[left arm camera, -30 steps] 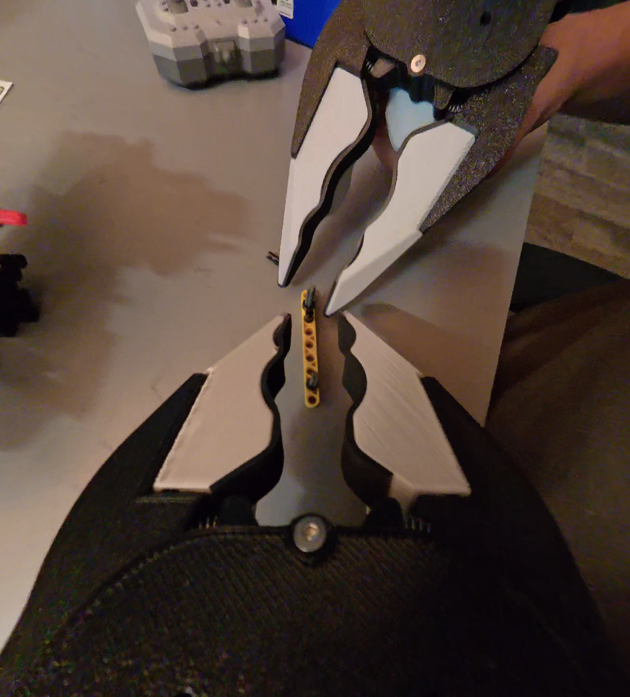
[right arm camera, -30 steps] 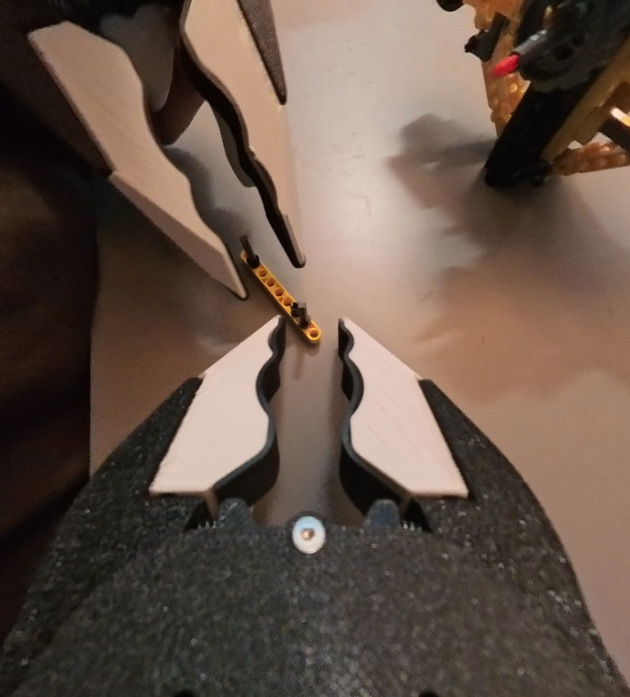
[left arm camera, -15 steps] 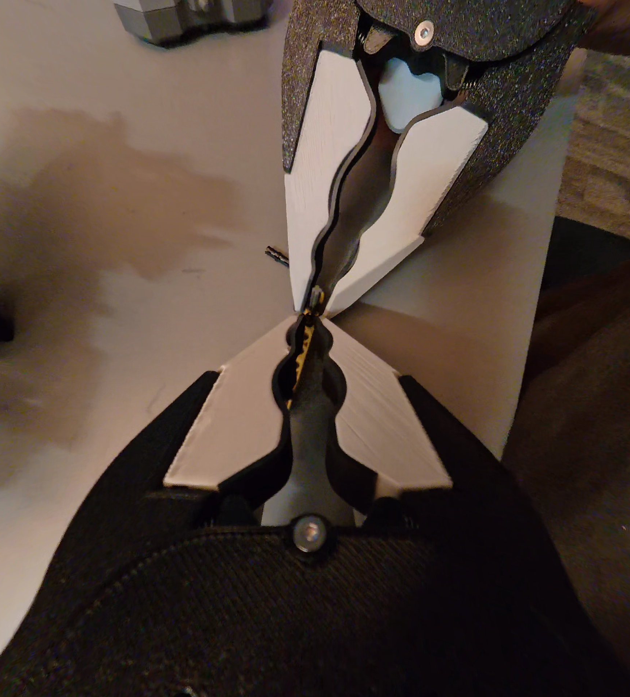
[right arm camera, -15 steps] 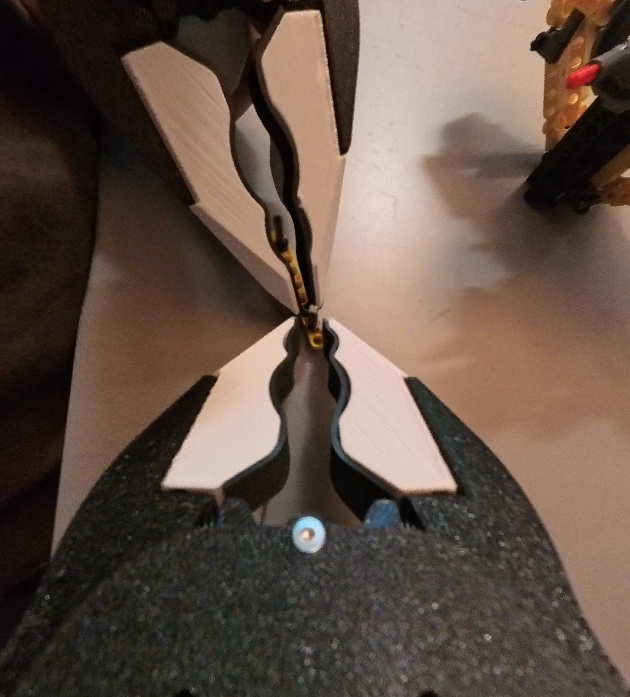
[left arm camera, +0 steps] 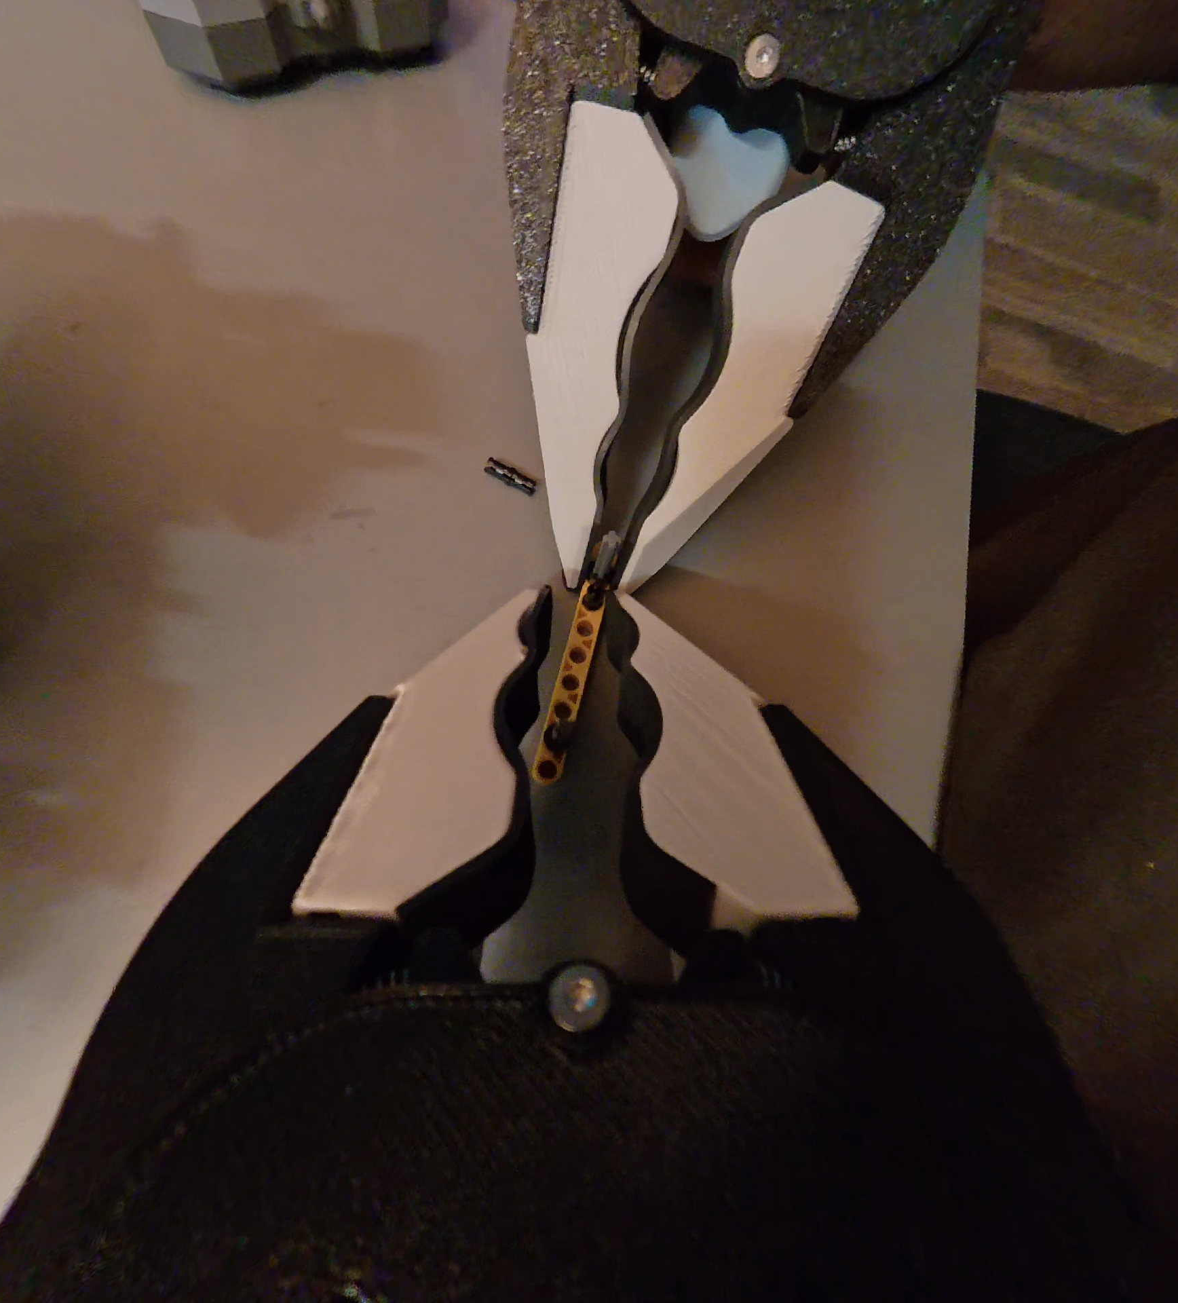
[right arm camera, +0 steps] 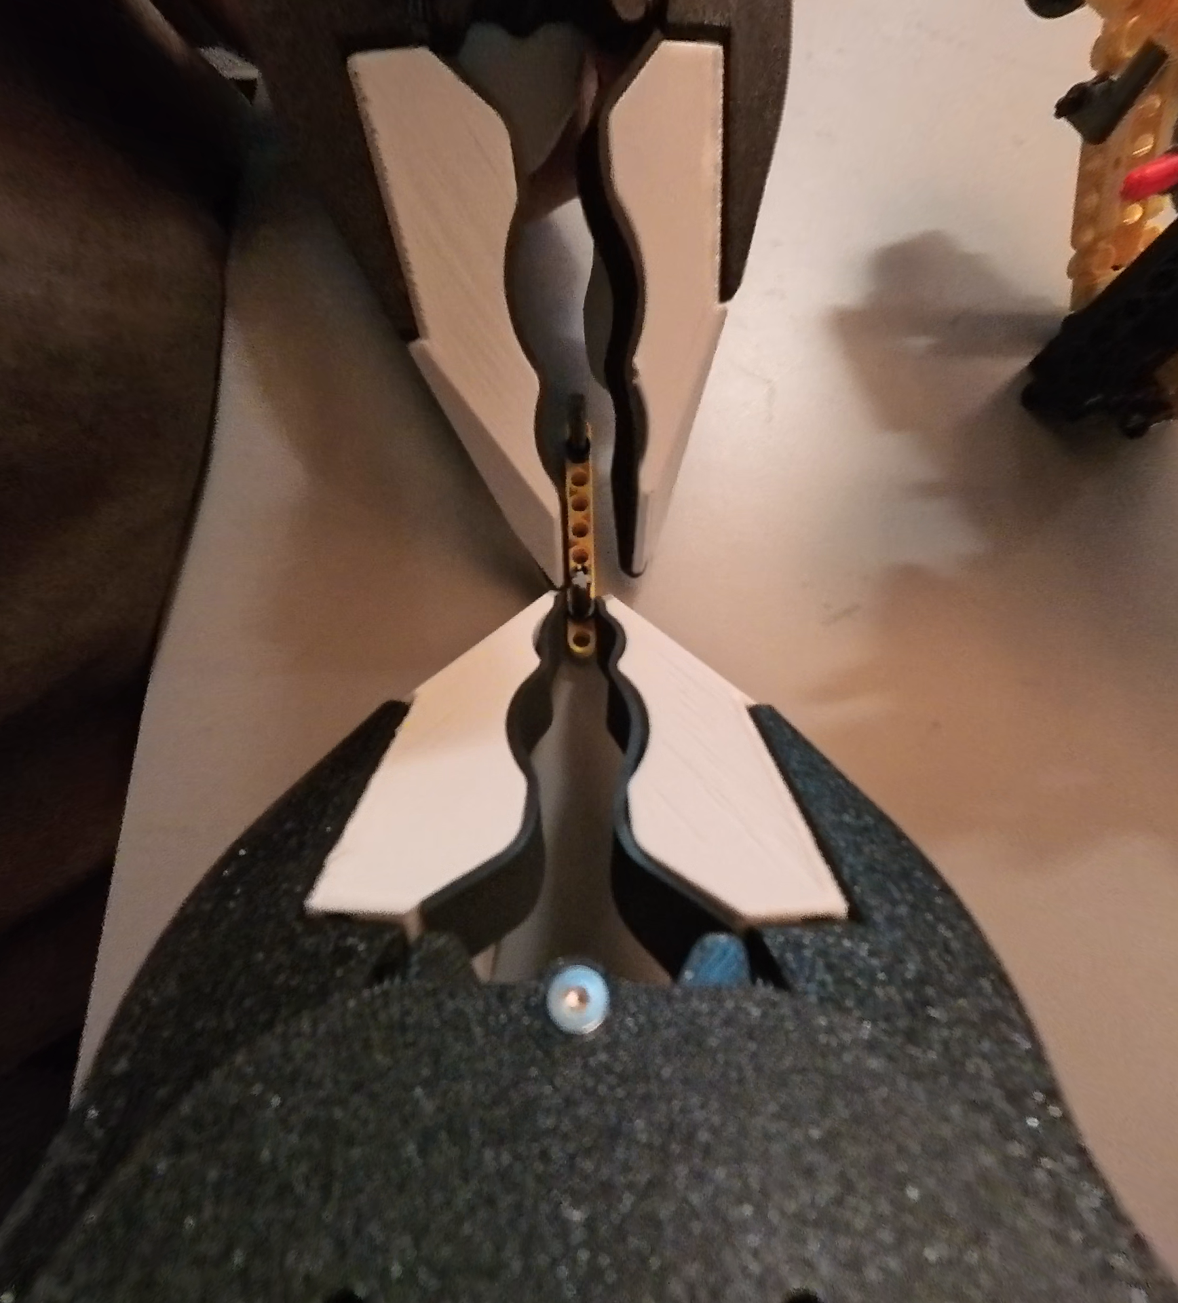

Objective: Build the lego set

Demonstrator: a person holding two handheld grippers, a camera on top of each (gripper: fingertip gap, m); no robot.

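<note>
A thin yellow beam with holes point(left arm camera: 572, 677) carries two black pins. My right gripper point(right arm camera: 575, 599) is shut on the beam's end at one pin; the beam's tip sits just inside its fingers. In the left wrist view the right gripper point(left arm camera: 607, 560) comes down from the top, a hand behind it. My left gripper point(left arm camera: 580, 594) faces it tip to tip. Its jaws stand a little apart around the beam, which runs back between them, close to the left finger. The right wrist view shows the beam point(right arm camera: 579, 508) between the left gripper's fingers point(right arm camera: 593, 571) with a gap on one side.
A loose black pin point(left arm camera: 510, 477) lies on the pale table just left of the grippers. A grey block-built unit point(left arm camera: 304, 35) stands at the back. A yellow and black brick model point(right arm camera: 1136, 296) with a red-tipped part point(right arm camera: 1157, 169) stands to the side. The table edge point(left arm camera: 960, 564) borders dark fabric. Only a small space, under 4 cm, lies between the two pairs of fingers.
One second ago both grippers were open around the beam on the table. Both then shut on it. Now the left gripper's jaws have parted a little and the beam shows its holed face.
</note>
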